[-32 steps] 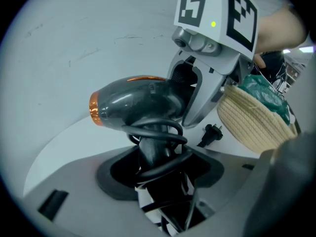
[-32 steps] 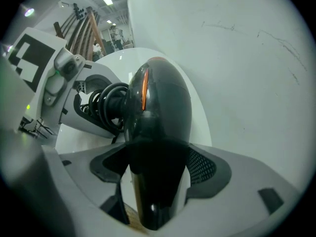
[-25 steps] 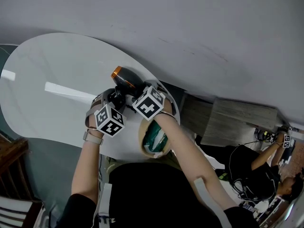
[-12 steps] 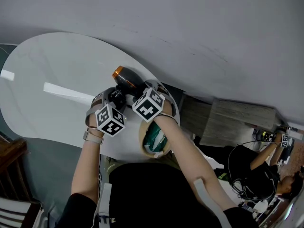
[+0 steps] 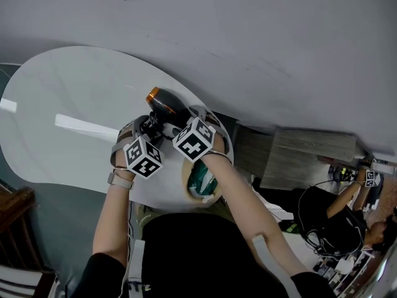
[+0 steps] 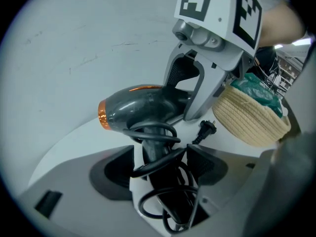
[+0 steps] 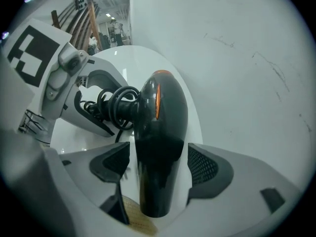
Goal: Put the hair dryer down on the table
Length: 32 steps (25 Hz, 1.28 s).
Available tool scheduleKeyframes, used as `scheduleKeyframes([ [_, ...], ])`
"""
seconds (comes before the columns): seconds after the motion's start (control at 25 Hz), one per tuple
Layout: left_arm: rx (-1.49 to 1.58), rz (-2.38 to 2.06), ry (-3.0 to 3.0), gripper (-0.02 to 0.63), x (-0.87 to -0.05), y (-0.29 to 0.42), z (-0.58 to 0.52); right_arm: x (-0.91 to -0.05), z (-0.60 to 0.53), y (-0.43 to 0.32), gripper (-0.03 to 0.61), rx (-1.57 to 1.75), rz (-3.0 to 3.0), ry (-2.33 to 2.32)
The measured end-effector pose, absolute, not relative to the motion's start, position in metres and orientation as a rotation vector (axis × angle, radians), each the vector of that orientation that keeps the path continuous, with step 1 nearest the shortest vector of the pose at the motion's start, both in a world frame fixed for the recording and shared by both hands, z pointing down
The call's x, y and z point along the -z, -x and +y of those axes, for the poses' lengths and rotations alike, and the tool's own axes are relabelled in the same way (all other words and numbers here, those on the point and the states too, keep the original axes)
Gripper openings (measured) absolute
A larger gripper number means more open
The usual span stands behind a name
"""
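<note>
Where the hair dryer (image 5: 162, 104) lies: on its side on the white tabletop (image 5: 68, 92), close to the edge that runs along the grey wall (image 5: 248, 30); as far as the views show, it rests on the surface.
Hair dryer's look: dark grey body with an orange ring (image 5: 152, 95) at the end farthest from the right claw. The handle points toward the left claw and the barrel toward the right one.
Cord (image 6: 153, 132): black, wound in loose loops round the handle, with more loops hanging lower down between the left claw's jaws.
Plug (image 6: 207, 128): two-pin, lying on the tabletop just beside the basket.
Left claw (image 6: 159, 157): released, its jaws opening. The handle and its cord loops stand between them. One pad (image 6: 116, 169) is clearly apart from the handle; the other just meets a loop of cord.
Right claw (image 7: 158, 152): grasping the hair dryer by the barrel, with a dark mesh pad close along each flank. The nozzle end reaches back past the pads toward the camera.
The two claws: close together in the head view, coming at the dryer from crossing directions, marker cubes facing up.
Basket (image 6: 247, 125): woven, straw-coloured, at the near edge of the tabletop just beside the right claw; a green bundle (image 6: 256, 90) lies in it.
Arms: bare forearms, with a pale strap (image 5: 121, 180) on the left wrist.
Background: another person (image 5: 329, 219) in dark clothes sits off to the right, well apart from the tabletop.
</note>
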State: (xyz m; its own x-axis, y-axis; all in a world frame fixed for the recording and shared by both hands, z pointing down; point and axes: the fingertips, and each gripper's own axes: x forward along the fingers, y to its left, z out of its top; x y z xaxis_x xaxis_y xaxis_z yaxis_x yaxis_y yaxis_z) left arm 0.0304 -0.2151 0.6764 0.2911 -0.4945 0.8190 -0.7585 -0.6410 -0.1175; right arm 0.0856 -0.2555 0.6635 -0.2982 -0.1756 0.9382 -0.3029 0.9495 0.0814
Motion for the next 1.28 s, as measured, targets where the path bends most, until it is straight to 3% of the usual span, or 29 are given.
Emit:
scheduleKeyframes([
  [0.72,-1.132,-1.275,-2.279,0.333,-0.628,0.004,-0.183,-0.609,-0.207,-0.084,0.356,-0.122,-1.973,-0.543],
  [0.96,-1.07,-1.337,-2.315,0.255,-0.602,0.02,-0.166,-0.586,-0.188,-0.078,0.338,-0.148,-2.044,-0.651],
  [1.16,-1.035,-1.411,-2.358,0.118,-0.575,0.036,-0.155,-0.558,-0.174,-0.067,0.232,-0.144,-2.109,-0.749],
  [1.28,-0.986,-1.438,-2.383,0.069,-0.557,0.046,-0.146,-0.54,-0.164,-0.062,0.169,-0.119,-2.137,-0.797],
])
